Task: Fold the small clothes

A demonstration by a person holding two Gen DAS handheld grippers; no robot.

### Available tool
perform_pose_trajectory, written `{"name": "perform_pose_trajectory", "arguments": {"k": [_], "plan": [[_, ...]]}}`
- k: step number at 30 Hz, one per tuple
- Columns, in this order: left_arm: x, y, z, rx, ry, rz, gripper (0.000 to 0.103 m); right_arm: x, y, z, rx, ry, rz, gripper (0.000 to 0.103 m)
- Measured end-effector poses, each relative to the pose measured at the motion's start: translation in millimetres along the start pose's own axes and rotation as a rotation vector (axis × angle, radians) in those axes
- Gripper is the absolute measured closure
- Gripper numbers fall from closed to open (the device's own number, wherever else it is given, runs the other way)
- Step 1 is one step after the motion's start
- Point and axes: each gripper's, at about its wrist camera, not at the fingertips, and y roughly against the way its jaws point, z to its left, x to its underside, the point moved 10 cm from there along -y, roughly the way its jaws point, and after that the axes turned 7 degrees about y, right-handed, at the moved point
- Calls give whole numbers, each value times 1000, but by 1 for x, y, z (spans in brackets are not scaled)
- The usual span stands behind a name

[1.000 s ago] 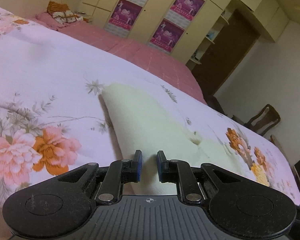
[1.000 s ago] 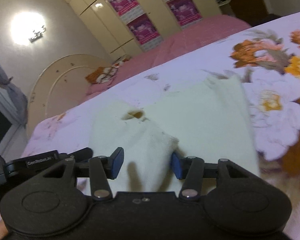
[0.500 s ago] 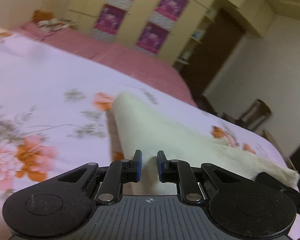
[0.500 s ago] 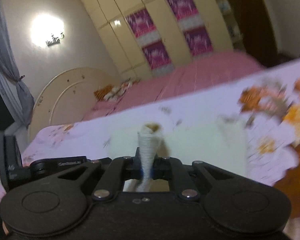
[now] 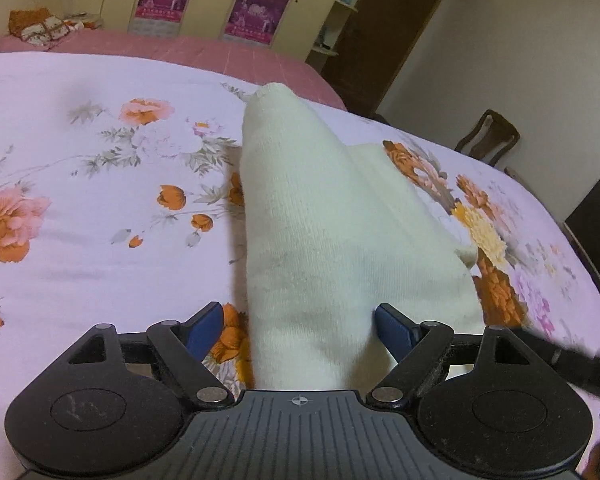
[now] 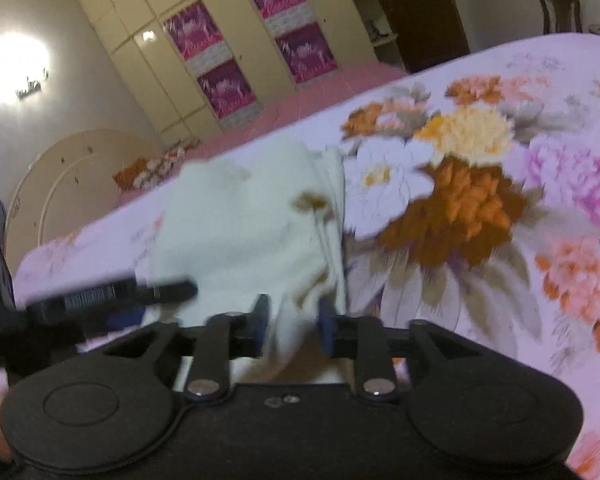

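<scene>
A cream knit garment (image 5: 324,216) lies folded over itself on the floral bedspread (image 5: 80,208). My left gripper (image 5: 298,330) has its jaws opening wide. The garment's near end lies between them; the left pad (image 5: 202,328) stands clear of it and the right pad (image 5: 394,332) sits at its edge. In the blurred right wrist view my right gripper (image 6: 293,326) has its jaws opening, with a loose fold of the garment (image 6: 240,224) between the pads. The left gripper's black fingers (image 6: 168,290) show there just left of it. The right gripper's blurred finger (image 5: 572,364) crosses the left wrist view's right edge.
A pink sheet (image 5: 204,50) covers the bed beyond the bedspread, with folded cloths (image 5: 36,28) near the headboard. Cream wardrobes with purple posters (image 5: 256,12) line the far wall. A wooden chair (image 5: 488,140) stands beyond the bed's right side.
Both grippers, narrow on the garment half a second ago, have spread their jaws. The garment has been carried across the bed and now lies doubled over. Both hands moved sideways.
</scene>
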Motion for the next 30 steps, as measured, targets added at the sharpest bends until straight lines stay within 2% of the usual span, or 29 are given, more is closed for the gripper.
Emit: {"name": "perform_pose_trajectory", "arguments": {"k": [5, 10, 14, 16, 17, 20, 23, 26, 27, 28, 29, 30], "plan": [[4, 1, 4, 5, -31, 9, 21, -34, -16, -13, -13, -35, -16, 58], [0, 0, 4, 11, -29, 10, 21, -56, -61, -9, -29, -33, 6, 58], [-2, 1, 7, 22, -19, 13, 21, -48, -94, -9, -20, -16, 88, 54], [-5, 1, 8, 22, -2, 12, 21, -44, -98, -6, -34, -14, 100, 54], [-6, 0, 9, 21, 7, 10, 21, -44, -97, -3, -30, 5, 95, 56], [-10, -2, 10, 17, 27, 0, 21, -47, -92, 10, -8, 101, 65, 85], [-13, -5, 9, 19, 44, -4, 21, -54, -83, 17, 7, 157, 15, 90], [-13, -8, 9, 25, 51, 2, 21, -61, -56, 15, 47, 166, -100, 92], [-12, -9, 9, 23, 44, 0, 21, -53, -58, 5, 80, 150, -80, 92], [-12, -10, 9, 20, 35, -2, 21, -40, -67, -7, 100, 127, -21, 92], [-12, -9, 8, 19, 29, -2, 21, -32, -72, -14, 91, 99, 9, 91], [-12, -9, 8, 20, 35, 0, 21, -32, -72, -15, 78, 93, 3, 90]]}}
